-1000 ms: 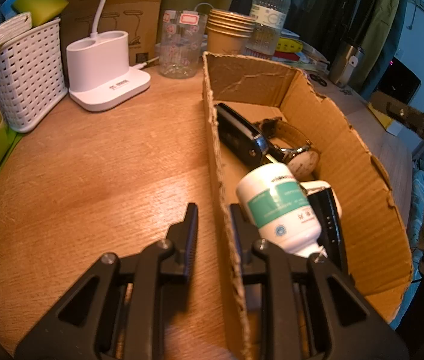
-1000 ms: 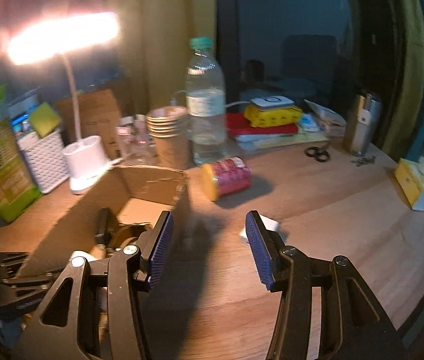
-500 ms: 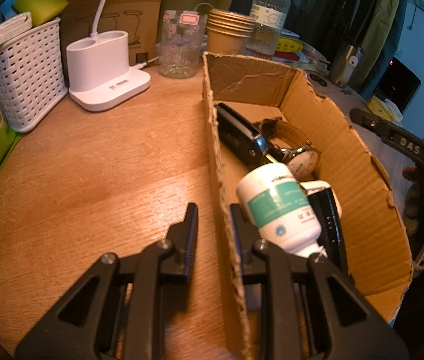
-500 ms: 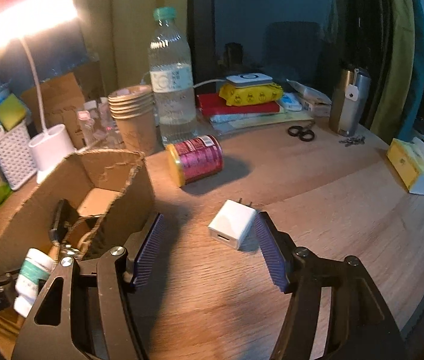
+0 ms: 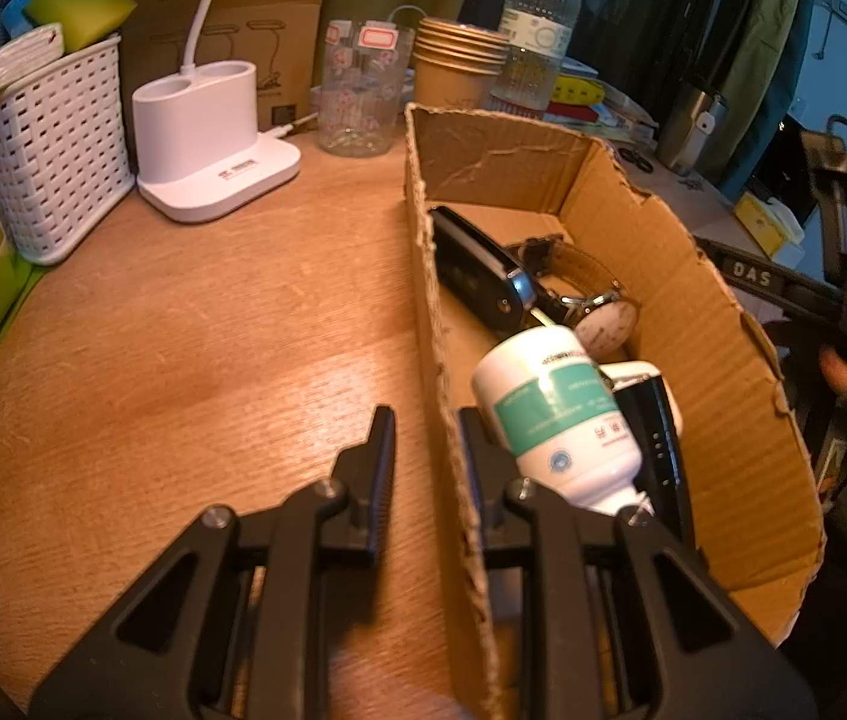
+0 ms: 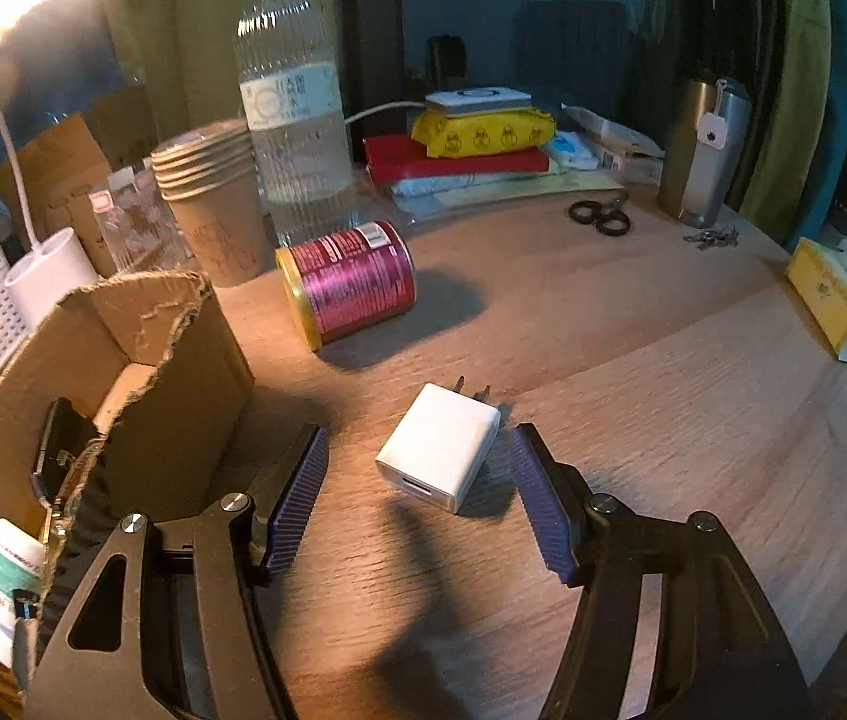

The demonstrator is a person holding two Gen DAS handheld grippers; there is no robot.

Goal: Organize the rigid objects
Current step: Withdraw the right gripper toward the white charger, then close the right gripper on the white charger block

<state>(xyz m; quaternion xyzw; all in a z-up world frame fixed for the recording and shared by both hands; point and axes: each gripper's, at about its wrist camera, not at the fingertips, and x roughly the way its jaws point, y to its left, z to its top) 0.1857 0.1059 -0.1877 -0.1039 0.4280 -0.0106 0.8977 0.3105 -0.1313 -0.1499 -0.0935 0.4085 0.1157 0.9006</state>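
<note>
Step in hand: pick-up of the white charger plug [image 6: 438,455], which lies flat on the wooden surface [image 6: 633,372] just beside the cardboard box [image 6: 183,360], prongs pointing away from the camera. The right tool [image 6: 417,498] straddles it with its jaws apart; a gap shows on both sides, wider on the left, so the pads are not yet pressing. The jaws have just been opening, with the plug between them.

The left tool [image 5: 426,450] is clamped on the near side wall of the cardboard box [image 5: 723,372], one finger outside and one inside, steadying it. Whether the pads bite firmly I cannot quite tell, since the wall hides the contact.

Already in the box: a white bottle with green label [image 5: 561,414], a wristwatch [image 5: 603,318], a black key fob [image 5: 477,267] and a dark strap-like item [image 5: 660,444].

Next move, as judged: lower a little, centre on the plug, close across its flat sides, then lift and carry left over the torn rim.

View differences: the right wrist shows the plug, a red can on its side [image 6: 348,282], and scissors [image 6: 600,217]; the left wrist shows none of these, but gives the box interior and free floor space at its far end.
</note>
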